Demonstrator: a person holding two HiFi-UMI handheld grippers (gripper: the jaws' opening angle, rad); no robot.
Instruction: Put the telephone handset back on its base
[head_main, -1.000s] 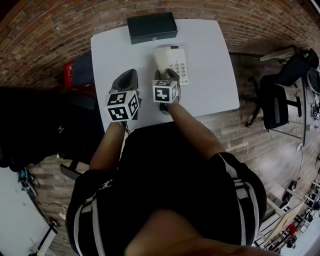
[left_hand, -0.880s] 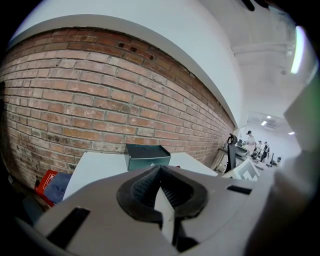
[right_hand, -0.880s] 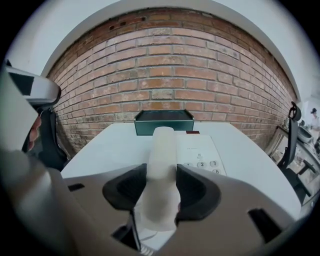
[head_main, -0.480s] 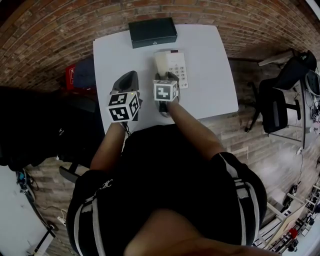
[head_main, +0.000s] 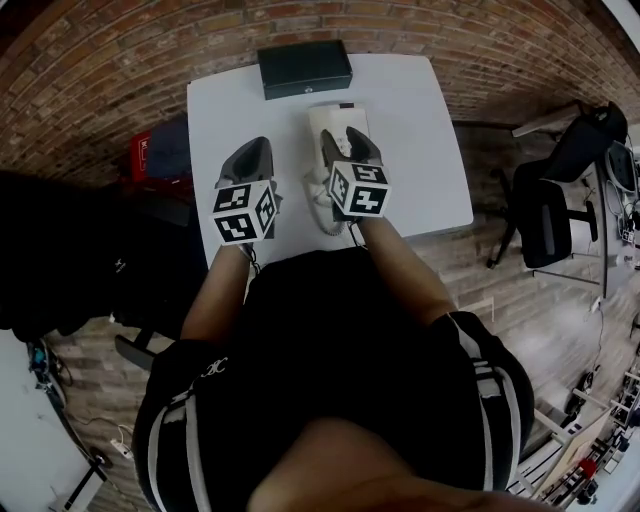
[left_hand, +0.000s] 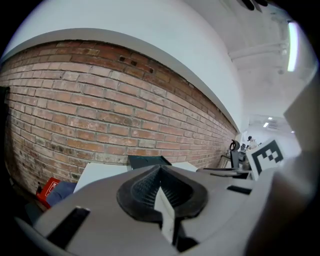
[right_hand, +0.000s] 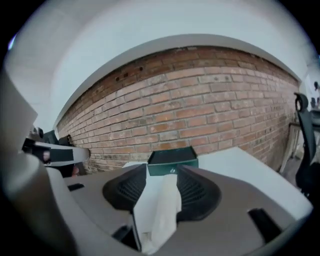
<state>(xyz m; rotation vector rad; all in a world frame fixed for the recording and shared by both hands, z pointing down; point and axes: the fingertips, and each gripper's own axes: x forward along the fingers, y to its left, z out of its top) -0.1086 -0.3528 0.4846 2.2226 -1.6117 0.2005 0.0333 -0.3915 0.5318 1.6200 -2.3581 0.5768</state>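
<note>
The white telephone (head_main: 335, 117) sits on the white table (head_main: 420, 150), with its handset (head_main: 320, 132) lying along the left side of the base. Its coiled cord (head_main: 322, 207) trails toward the table's near edge. My right gripper (head_main: 355, 138) hovers over the phone's right part. Its jaws are opening and stand apart. In the right gripper view a cream part of the phone (right_hand: 160, 207) shows in the gap of that gripper (right_hand: 162, 172), with no pad pressing on it. My left gripper (head_main: 258, 147) rests left of the phone with its tips together (left_hand: 160, 169) and nothing held.
A dark green box (head_main: 304, 68) lies at the table's far edge, also seen as the box (right_hand: 171, 161) ahead of the right jaws. A brick wall (right_hand: 200, 115) stands behind. A black office chair (head_main: 550, 215) stands to the right, and a red and blue bundle (head_main: 155, 145) lies left of the table.
My right gripper has shifted to the right, off the handset's side of the phone and over its keypad side. The left gripper has stayed where it was.
</note>
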